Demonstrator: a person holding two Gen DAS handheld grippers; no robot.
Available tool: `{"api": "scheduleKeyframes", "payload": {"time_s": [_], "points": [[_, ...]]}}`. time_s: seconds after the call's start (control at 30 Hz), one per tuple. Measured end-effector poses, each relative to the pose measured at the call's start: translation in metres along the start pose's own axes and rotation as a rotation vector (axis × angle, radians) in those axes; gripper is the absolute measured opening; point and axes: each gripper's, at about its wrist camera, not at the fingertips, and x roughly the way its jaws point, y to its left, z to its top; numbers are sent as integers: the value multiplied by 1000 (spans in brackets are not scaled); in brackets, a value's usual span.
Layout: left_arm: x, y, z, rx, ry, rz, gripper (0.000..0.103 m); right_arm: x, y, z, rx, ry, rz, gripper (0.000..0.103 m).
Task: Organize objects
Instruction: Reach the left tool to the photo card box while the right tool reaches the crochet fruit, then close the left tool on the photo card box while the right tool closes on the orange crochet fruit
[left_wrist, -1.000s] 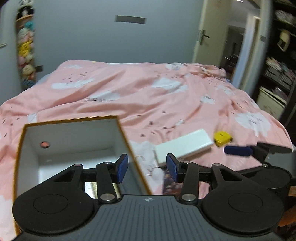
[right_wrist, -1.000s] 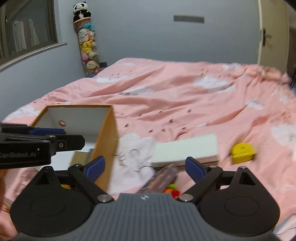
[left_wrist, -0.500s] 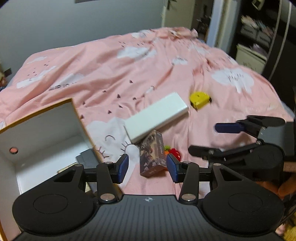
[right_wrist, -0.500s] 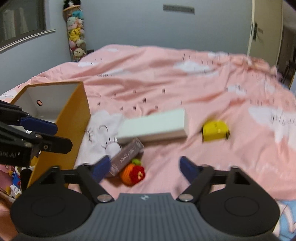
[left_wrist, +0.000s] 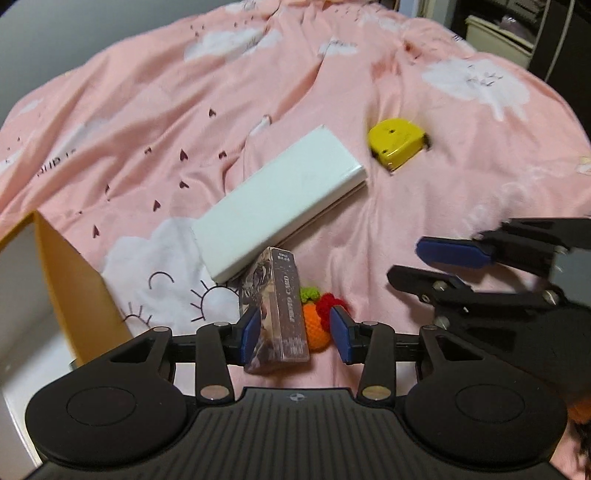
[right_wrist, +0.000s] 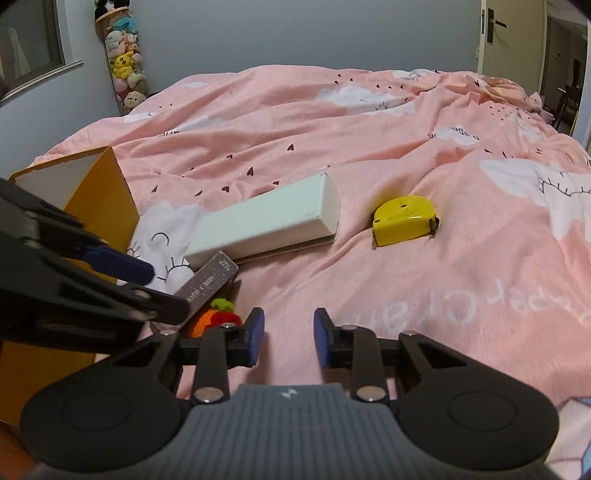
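Note:
On the pink duvet, a dark card box (left_wrist: 282, 306) stands between the jaws of my left gripper (left_wrist: 295, 334), with a crocheted orange toy (left_wrist: 317, 326) beside it on the right. The jaws are closing. The left pad sits at the box's side and the right pad stays clear of it. A long white box (left_wrist: 280, 206) lies just beyond, and a yellow tape measure (left_wrist: 397, 142) farther right. My right gripper (right_wrist: 289, 336) hovers low over bare duvet, its jaws closing with nothing between them. The card box (right_wrist: 208, 286) and toy (right_wrist: 216, 317) lie to its left.
An open orange cardboard box (left_wrist: 74, 288) with a white inside stands at the left, close to the left gripper. A tube of plush toys (right_wrist: 123, 70) is in the far corner, and a door (right_wrist: 513, 37) at the back right. The duvet (right_wrist: 406, 129) stretches wide beyond the objects.
My left gripper swung from above the orange box down and right onto the card box. My right gripper dropped toward the duvet and its jaws narrowed a lot.

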Motion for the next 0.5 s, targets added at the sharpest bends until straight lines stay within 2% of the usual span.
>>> {"api": "scheduleKeyframes", "payload": {"time_s": [0.17, 0.43, 0.5], "points": [[25, 7, 11, -59, 44, 16, 49, 12, -4, -2, 0, 14, 7, 30], [46, 10, 18, -74, 83, 53, 49, 18, -4, -1, -15, 20, 25, 31], [48, 10, 19, -71, 87, 68, 45, 19, -2, -1, -22, 22, 25, 32]]}}
